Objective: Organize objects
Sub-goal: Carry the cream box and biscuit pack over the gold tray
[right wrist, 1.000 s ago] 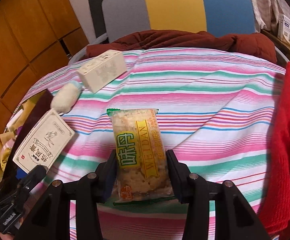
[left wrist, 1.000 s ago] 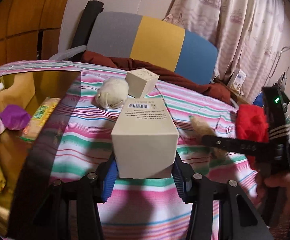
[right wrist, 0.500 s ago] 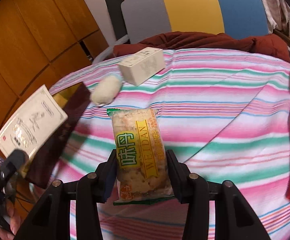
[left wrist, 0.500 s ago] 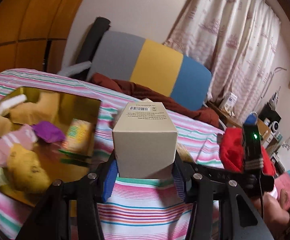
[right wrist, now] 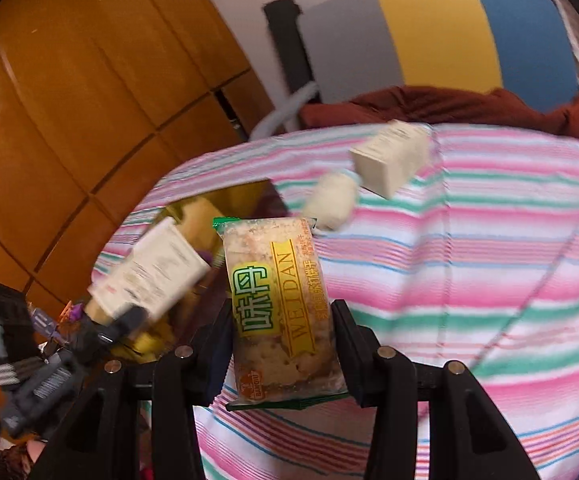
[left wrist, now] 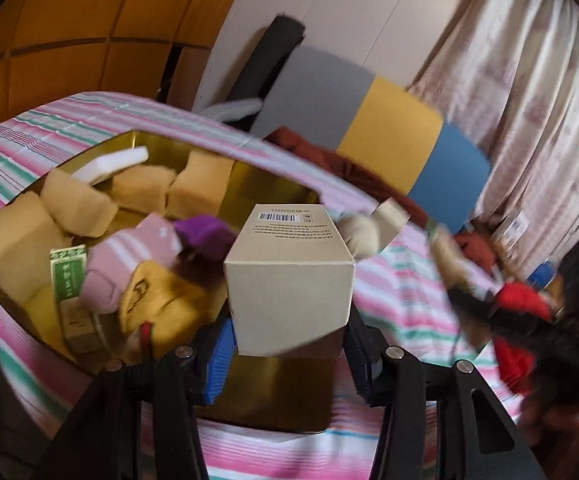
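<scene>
My left gripper is shut on a beige cardboard box with a barcode on top, held above the near right part of a gold-lined box. That gold box holds tan bags, a pink sock, a purple item and a green packet. My right gripper is shut on a yellow-green snack packet, held above the striped bedspread near the gold box's edge. In the right wrist view the left gripper with its beige box shows at the left, blurred.
On the bedspread lie a cream box and a whitish rolled sock. A grey, yellow and blue headboard with a dark red blanket stands behind. Wooden cupboards are at the left. A red cloth lies at the right.
Both grippers have moved left toward the gold-lined box, carrying the beige box and the snack packet. The gold box now fills the left wrist view's left and centre.
</scene>
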The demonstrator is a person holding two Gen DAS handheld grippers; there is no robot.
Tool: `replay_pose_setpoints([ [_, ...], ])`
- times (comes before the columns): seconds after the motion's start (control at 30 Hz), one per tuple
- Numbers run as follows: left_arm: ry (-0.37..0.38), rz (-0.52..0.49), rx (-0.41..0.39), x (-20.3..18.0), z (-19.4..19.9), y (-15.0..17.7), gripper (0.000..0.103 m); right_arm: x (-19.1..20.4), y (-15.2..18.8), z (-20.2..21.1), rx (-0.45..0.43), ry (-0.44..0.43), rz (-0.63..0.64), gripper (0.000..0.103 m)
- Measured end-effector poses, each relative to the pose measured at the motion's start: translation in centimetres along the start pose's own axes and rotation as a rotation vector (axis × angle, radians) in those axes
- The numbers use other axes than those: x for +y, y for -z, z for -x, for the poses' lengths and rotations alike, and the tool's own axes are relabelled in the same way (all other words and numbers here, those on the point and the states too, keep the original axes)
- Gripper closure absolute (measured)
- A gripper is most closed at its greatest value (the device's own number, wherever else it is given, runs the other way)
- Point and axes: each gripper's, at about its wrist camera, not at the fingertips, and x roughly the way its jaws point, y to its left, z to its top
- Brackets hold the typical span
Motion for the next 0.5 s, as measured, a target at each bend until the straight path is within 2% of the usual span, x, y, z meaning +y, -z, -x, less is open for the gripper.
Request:
replay_pose_setpoints([
  [0.1, -0.063, -0.069, 0.018, -0.2, -0.7, 0.6, 0.053, 2.2, -1.1, -0.9, -0.004, -0.017, 0.04, 0.056],
  [0.37, -0.128, -0.186, 0.058, -0.4, -1.3, 1.2, 0.052, 5.8, -3.4, -4.1, 0.016, -0.038, 0.088, 0.056],
  [0.4, -0.119, -0.183, 0.058, -0.3, -1.2, 1.2, 0.049, 6.1, -3.7, -4.6, 0.019, -0.035, 0.093, 0.056],
  [0.5, -0.066, -0.158, 0.037, -0.1, -0.3, 1.2, 0.023, 6.6, -4.6, -6.1, 0.029, -0.035, 0.083, 0.056],
])
